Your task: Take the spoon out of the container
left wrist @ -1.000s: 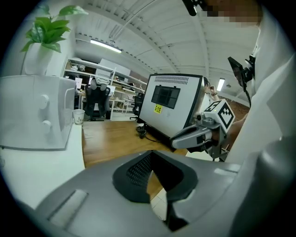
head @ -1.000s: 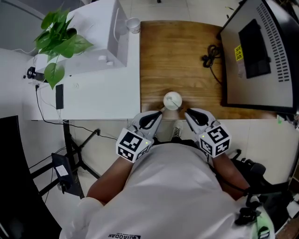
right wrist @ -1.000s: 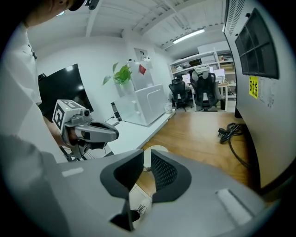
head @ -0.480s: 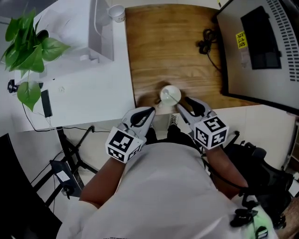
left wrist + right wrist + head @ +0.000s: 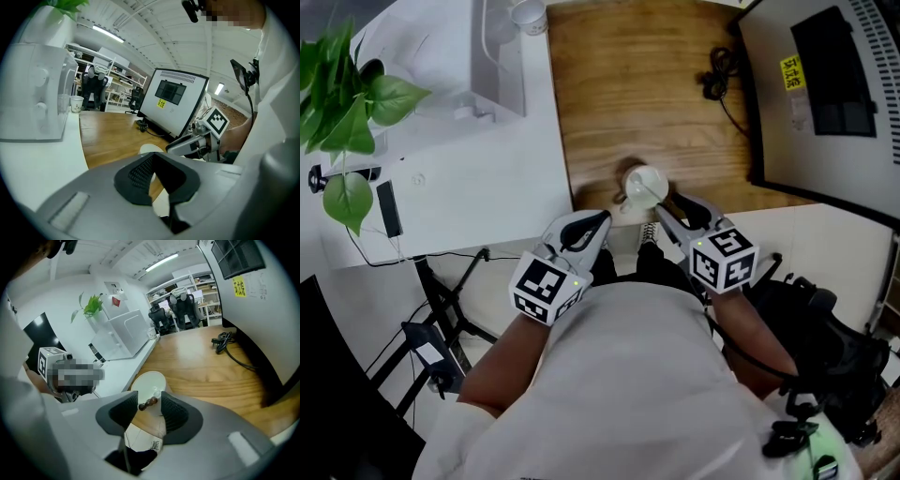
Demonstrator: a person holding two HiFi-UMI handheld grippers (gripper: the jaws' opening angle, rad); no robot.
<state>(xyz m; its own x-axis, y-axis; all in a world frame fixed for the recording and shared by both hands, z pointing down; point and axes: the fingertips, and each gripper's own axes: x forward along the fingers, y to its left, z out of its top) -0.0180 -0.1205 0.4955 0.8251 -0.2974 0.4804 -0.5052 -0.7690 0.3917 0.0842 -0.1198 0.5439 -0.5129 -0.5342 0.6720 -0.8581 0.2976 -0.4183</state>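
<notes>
A white bowl-like container (image 5: 645, 185) stands on the wooden table (image 5: 628, 94) near its front edge. A spoon with a dark beaded handle (image 5: 147, 403) leans out of the container (image 5: 148, 382) toward me. My right gripper (image 5: 673, 208) reaches the container's near right side. In the right gripper view its jaws (image 5: 149, 409) are opening, with the spoon handle between them and the pads not pressing it. My left gripper (image 5: 584, 232) hovers open and empty just left of the container (image 5: 151, 149), short of the table edge.
A large monitor (image 5: 825, 84) fills the table's right side, with a black cable (image 5: 722, 75) coiled beside it. On the white desk (image 5: 469, 169) to the left are a white appliance (image 5: 492, 56), a paper cup (image 5: 528, 14) and a plant (image 5: 347, 84).
The right gripper has moved forward up to the container. The left gripper stays beside it. The head view has swung, so the table sits higher in the picture.
</notes>
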